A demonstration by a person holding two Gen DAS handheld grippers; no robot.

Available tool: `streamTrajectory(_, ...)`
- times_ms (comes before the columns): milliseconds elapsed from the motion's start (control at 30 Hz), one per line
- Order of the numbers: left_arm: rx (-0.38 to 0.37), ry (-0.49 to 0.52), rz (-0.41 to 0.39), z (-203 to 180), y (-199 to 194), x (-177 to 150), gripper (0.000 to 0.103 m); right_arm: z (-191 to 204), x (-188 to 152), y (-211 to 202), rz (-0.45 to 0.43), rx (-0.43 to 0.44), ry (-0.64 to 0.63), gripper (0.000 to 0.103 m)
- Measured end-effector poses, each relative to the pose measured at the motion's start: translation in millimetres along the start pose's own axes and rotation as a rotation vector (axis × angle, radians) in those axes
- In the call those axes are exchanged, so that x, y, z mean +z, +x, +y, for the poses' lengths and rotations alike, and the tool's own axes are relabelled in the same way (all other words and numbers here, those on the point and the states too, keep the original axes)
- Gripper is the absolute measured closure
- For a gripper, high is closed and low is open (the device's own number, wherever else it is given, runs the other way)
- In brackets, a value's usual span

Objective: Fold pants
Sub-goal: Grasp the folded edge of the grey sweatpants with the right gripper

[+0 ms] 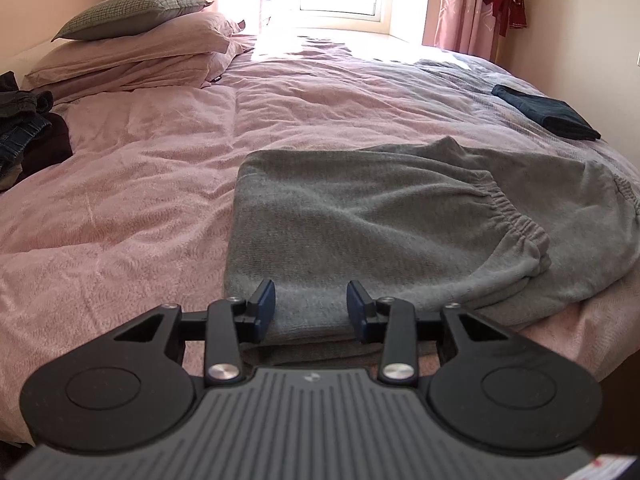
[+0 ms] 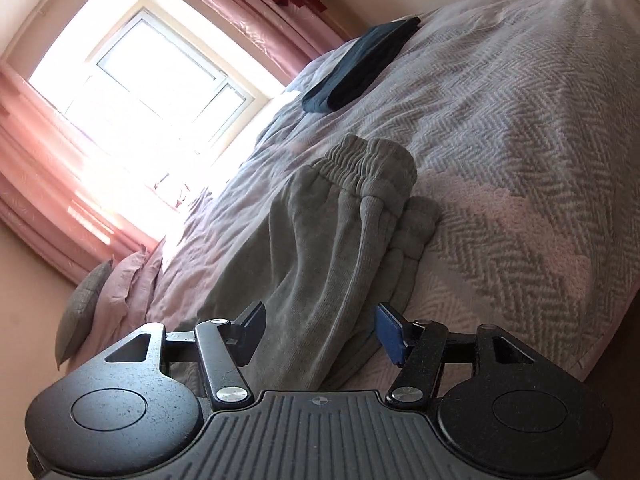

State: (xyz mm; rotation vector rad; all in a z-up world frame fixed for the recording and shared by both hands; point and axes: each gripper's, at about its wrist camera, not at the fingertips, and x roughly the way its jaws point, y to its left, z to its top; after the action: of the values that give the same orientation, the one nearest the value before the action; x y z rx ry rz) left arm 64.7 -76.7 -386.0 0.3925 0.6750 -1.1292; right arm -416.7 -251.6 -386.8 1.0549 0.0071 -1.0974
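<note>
Grey sweatpants [image 1: 380, 220] lie folded over on the pink bedspread, with an elastic cuff [image 1: 516, 216] resting on top at the right. My left gripper [image 1: 311, 308] is open at the pants' near edge, its blue pads straddling the grey cloth without pinching it. In the right wrist view the same grey sweatpants [image 2: 320, 248] run away from me, with gathered elastic [image 2: 360, 164] at the far end. My right gripper [image 2: 320, 336] is open too, its fingers on either side of the near end of the cloth.
Folded dark blue pants [image 1: 548, 112] lie far right on the bed, seen as dark blue pants [image 2: 360, 68] in the right wrist view. A pile of dark clothes [image 1: 24, 128] sits at the left edge. Pillows [image 1: 132, 40] are stacked at the head. The bed edge [image 2: 600, 344] is near.
</note>
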Motion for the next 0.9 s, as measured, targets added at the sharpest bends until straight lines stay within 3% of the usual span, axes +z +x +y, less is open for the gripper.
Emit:
streamTrajectory(367,-0.009,-0.177,0.081,45,19,-9,0.056,-22,7,13,0.027,-0.090,0.019,0.045)
streamTrajectory(500,-0.006,-0.170,0.055,43,13,-5,0.057,-29,16,12,-0.005,-0.047,0.081,0.045)
streamTrajectory(767,-0.053,-0.144,0.019,34,8,2,0.057,-75,32,38,-0.004,0.051,0.360,0.044)
streamTrajectory(900,-0.043,-0.150,0.027,35,11,-2,0.057,-75,33,36,-0.042,0.102,0.363,0.044)
